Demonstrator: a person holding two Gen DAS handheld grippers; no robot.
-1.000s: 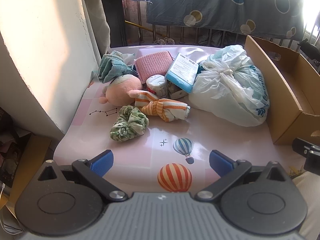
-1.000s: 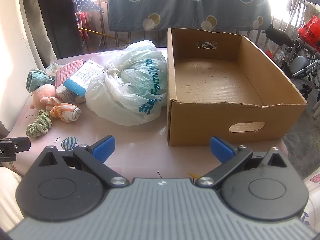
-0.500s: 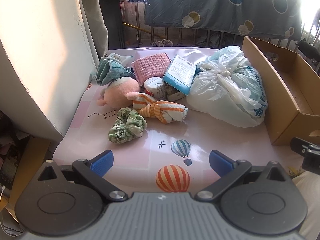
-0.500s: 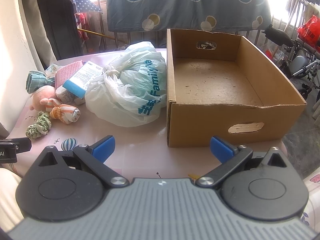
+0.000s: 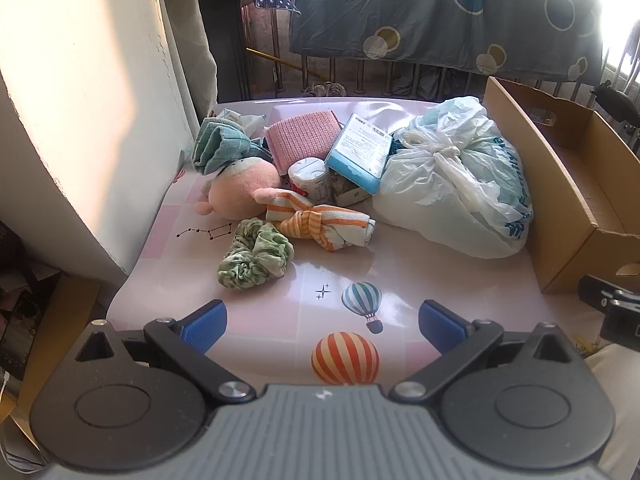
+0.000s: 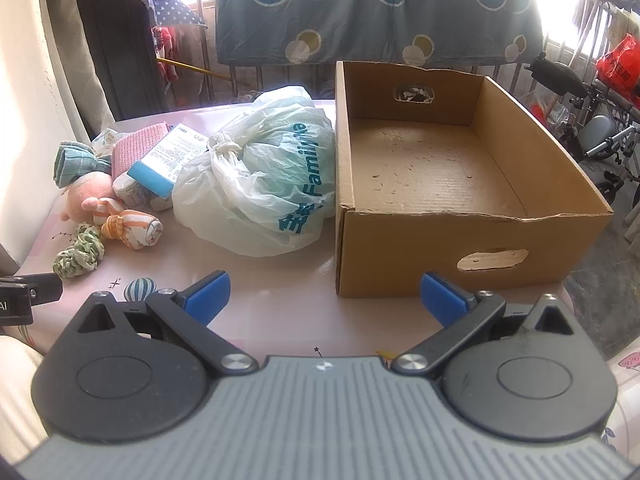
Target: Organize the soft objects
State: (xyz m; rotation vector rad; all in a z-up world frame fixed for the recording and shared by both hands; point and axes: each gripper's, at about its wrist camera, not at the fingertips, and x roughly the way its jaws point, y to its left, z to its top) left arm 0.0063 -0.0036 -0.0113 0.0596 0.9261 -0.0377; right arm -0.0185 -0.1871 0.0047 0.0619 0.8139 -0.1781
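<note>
Scrunchie, the green one, lies on the desk at the near edge of the soft pile, ahead and a little left of the left claw. It is the nearest piece to that claw, and its long axis slants from near-left to far-right. Just behind it, touching or nearly so, sits the striped knotted cloth, then the pink plush and the teal cloth. The tied plastic bag fills the gap between the pile and the empty box, resting against the box's left wall. The left claw is much nearer the scrunchie; the right claw faces the box. Both claws stand wide apart, holding nothing. Against the earlier frames, the left view has shifted only slightly, the right hardly at all, and nothing on the desk has moved.
</note>
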